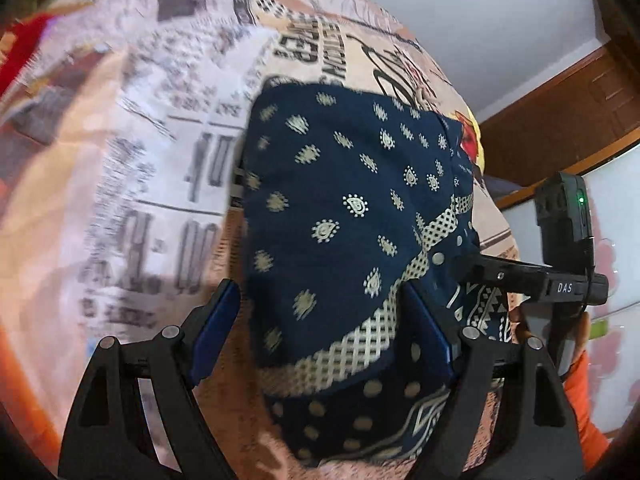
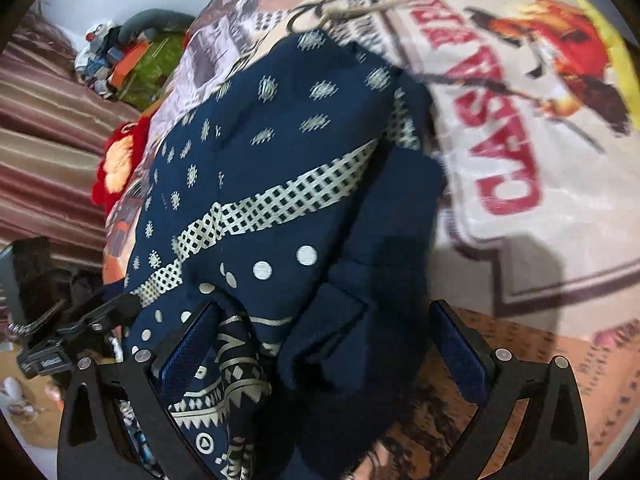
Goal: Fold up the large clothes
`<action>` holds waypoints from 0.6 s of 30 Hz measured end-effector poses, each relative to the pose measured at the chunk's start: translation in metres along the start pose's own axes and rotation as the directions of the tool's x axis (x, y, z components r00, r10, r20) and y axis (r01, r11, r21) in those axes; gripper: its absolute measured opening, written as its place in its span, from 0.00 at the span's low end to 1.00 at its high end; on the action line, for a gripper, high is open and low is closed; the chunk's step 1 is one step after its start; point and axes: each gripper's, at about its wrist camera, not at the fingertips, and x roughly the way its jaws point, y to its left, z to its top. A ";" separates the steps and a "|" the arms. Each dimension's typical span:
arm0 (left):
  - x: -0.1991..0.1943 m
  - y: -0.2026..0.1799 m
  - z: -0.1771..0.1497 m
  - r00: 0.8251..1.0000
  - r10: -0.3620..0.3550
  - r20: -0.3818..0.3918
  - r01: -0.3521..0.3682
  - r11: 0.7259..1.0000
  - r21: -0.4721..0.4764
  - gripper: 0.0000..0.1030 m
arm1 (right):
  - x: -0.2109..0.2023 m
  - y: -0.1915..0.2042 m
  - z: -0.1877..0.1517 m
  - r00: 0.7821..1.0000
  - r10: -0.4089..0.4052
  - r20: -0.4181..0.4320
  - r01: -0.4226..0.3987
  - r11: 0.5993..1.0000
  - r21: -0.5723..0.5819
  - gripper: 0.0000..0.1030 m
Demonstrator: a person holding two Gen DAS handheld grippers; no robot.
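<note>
A navy garment [image 1: 340, 208] with cream paisley motifs and a lattice band lies folded into a thick bundle on a printed bedspread [image 1: 160, 160]. My left gripper [image 1: 322, 292] is open wide over the bundle's near end, with cloth between its blue pads and not pinched. In the right wrist view the same garment [image 2: 280, 168] shows a plain navy flap at its right side. My right gripper [image 2: 324, 310] also stands open, straddling that flap and the patterned hem. Each gripper shows in the other's view, the right gripper [image 1: 500, 276] at the bundle's right edge and the left gripper [image 2: 116, 308] at its left corner.
The bedspread [image 2: 520, 160] carries newspaper print and red lettering. A red cushion [image 2: 120, 160], striped fabric [image 2: 48, 140] and a pile of clutter [image 2: 132, 60] lie at the left. Brown wooden furniture [image 1: 560, 108] and a white wall stand behind. An orange sleeve [image 1: 580, 384] holds the right gripper.
</note>
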 end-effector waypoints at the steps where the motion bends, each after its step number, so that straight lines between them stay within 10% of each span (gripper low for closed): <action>1: 0.005 0.000 0.001 1.000 -0.003 -0.004 0.003 1.000 -0.001 0.83 | 0.004 0.000 0.002 1.000 0.018 -0.009 -0.018 1.000 0.002 1.00; 18: 0.058 0.024 0.017 0.974 -0.217 -0.065 0.210 0.973 -0.098 0.87 | 0.033 0.019 0.012 0.998 0.057 0.015 -0.056 0.995 -0.085 0.98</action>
